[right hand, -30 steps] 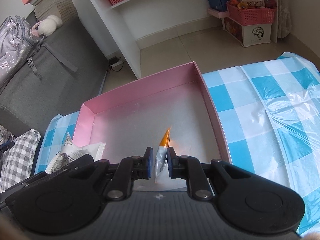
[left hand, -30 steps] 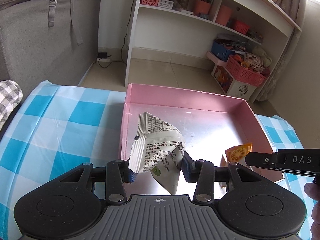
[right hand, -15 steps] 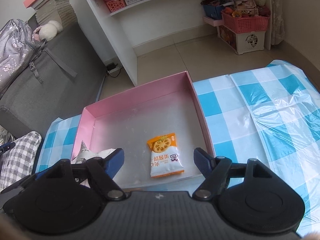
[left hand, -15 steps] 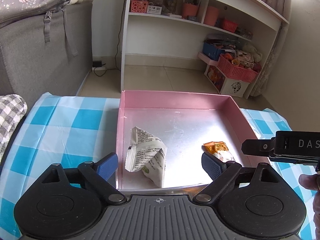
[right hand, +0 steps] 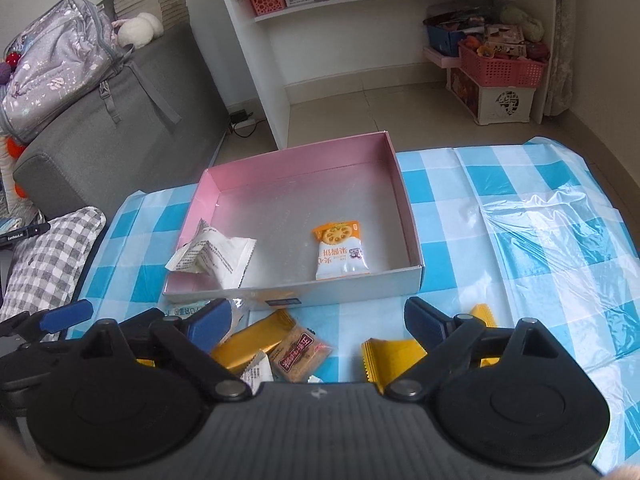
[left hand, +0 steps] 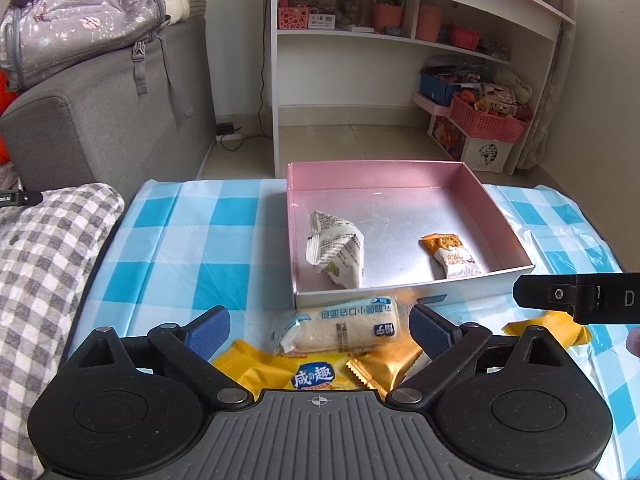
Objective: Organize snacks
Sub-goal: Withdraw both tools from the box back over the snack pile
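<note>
A pink box (left hand: pixel 496 212) (right hand: pixel 404 200) sits on the blue checked tablecloth. Inside lie a white triangular packet (left hand: pixel 336 252) (right hand: pixel 216 254) at the left and an orange-and-white cracker packet (left hand: pixel 450 254) (right hand: pixel 340 250) at the right. Loose snacks lie in front of the box: a white rice-cake packet (left hand: pixel 340 326), yellow packets (left hand: pixel 280 372) (right hand: pixel 394 356), a gold packet (right hand: pixel 250 340) and a brown packet (right hand: pixel 298 354). My left gripper (left hand: pixel 320 332) is open and empty above the rice-cake packet. My right gripper (right hand: pixel 318 320) is open and empty above the loose snacks.
A grey checked cushion (left hand: pixel 44 280) lies at the table's left edge. A grey sofa (left hand: pixel 100 120) with a backpack stands behind. A white shelf unit (left hand: pixel 400 40) and pink baskets (left hand: pixel 484 120) stand on the floor beyond the table. Clear plastic (right hand: pixel 532 220) wrinkles over the cloth at right.
Both grippers let go of their packets into the box, opened wide and pulled back toward me. They now hover over the loose snacks in front of the box.
</note>
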Tool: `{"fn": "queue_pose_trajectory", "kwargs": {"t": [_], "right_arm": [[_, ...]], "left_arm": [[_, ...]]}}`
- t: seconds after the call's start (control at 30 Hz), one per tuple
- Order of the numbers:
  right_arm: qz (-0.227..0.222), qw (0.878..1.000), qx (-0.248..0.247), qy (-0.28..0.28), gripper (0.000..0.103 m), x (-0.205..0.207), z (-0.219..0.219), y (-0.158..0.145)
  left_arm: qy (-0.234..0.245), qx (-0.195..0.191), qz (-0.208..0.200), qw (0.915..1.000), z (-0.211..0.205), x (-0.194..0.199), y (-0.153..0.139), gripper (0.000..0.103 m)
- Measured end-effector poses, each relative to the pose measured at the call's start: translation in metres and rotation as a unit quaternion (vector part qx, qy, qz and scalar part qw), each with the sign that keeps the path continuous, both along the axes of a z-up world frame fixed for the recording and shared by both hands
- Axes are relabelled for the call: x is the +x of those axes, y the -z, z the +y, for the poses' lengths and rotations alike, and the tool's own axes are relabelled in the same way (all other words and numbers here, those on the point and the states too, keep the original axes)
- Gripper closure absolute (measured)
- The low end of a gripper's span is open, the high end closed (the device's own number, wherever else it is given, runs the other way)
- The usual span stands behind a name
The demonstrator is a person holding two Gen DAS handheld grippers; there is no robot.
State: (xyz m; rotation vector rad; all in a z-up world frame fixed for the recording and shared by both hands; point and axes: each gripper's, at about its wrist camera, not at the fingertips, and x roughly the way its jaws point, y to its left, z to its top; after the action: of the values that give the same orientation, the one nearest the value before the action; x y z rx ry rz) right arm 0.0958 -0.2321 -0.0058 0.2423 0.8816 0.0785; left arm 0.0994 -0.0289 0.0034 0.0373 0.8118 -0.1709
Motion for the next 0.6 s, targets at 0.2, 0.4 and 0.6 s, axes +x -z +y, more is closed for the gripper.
{"fn": "queue_pose_trajectory", "kwargs": {"t": [0.2,0.4,0.6], "right_arm": [[0.007,1.000,0.008,-0.007,0.007,-0.016,0.006,0.004],[-0.001,1.000,-0.009,-0.019,0.004,-0.032,0.016,0.004],[-0.005,1.000,-0.017,-0.026,0.003,-0.040,0.021,0.005]], "left_arm": [[-0.006,-0.005,0.002,1.0000,0.019,-0.025,0.001,0.005],[-0.011,0.003,-0.001,0.9999,0.031,-0.041,0.002,0.005],[0.004,0.013,-0.007,0.9999,0.040,-0.054,0.002,0.004]]}}
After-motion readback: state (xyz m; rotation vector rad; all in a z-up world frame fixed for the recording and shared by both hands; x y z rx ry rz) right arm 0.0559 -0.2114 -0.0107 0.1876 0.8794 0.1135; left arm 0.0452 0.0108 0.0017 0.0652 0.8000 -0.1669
